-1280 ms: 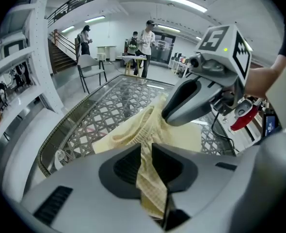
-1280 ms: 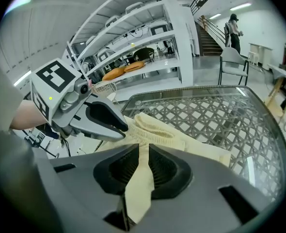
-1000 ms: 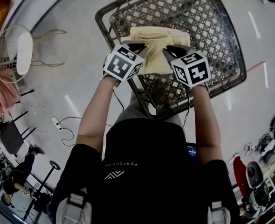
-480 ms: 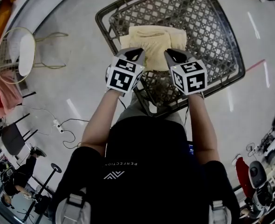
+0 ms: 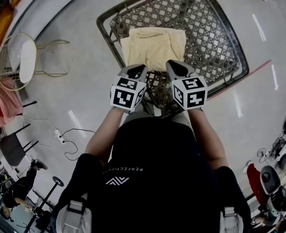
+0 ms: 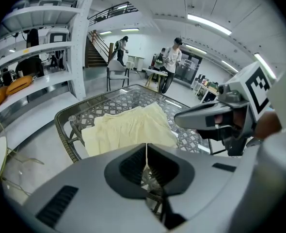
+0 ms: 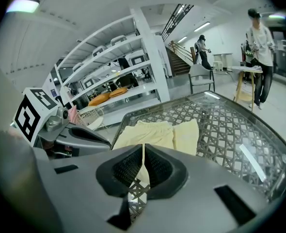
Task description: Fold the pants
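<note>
Left gripper (image 5: pixel 135 71): jaws together, nothing between them. Right gripper (image 5: pixel 175 67): jaws had just been closing, now together, also empty. Both hung above the near corner of the counter (image 5: pixel 215 30), side by side, tips towards the cloth but not touching it.

Pants (image 5: pixel 153 46): pale yellow, lying in a flat folded bundle on the counter's near-left part, one side close to the rim. Task judged near finished.

Risks, as judged:
- Nothing pinned the top layer, so it could spring open.
- The top looked smooth, so a nudge from a closed gripper might slide the bundle towards the rim.
- Another fold would need the jaws opened first, or they would only ruffle the cloth.
</note>
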Tool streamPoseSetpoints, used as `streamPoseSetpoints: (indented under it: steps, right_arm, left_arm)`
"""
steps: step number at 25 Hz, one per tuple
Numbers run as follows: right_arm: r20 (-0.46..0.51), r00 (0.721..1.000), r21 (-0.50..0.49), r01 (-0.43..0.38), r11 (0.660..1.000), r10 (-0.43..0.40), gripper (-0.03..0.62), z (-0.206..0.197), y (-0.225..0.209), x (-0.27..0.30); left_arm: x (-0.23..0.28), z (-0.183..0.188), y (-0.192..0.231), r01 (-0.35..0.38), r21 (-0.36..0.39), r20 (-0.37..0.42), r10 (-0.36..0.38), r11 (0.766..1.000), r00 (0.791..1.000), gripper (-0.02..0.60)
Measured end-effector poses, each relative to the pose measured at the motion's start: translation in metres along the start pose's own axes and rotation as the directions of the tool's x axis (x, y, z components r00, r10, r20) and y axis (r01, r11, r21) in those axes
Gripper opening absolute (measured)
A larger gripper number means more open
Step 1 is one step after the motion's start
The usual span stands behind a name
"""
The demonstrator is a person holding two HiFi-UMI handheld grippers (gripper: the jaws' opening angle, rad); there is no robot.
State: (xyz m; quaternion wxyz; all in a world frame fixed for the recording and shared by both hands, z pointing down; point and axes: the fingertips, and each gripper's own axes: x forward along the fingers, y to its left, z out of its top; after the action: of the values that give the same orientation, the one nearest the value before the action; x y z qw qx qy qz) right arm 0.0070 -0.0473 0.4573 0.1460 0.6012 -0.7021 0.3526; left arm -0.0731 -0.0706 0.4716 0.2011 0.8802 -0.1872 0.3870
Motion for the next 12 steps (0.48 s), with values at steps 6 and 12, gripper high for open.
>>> streamPoseSetpoints:
  steps: [6,12]
  right_arm:
    - [0.018,1.0,0.002,0.017,1.0,-0.017,0.04,-0.009,0.006,-0.01]
    - [0.022,0.999,0.009,0.029,1.0,-0.03,0.04,-0.017,0.014,-0.022]
  left_arm:
    - [-0.007,-0.001,-0.011,0.011,-0.002,0.012,-0.01,1.0,1.0,0.017]
    - [-0.011,-0.007,-0.025,0.074,0.029,-0.002,-0.074,0.997,0.997,0.017]
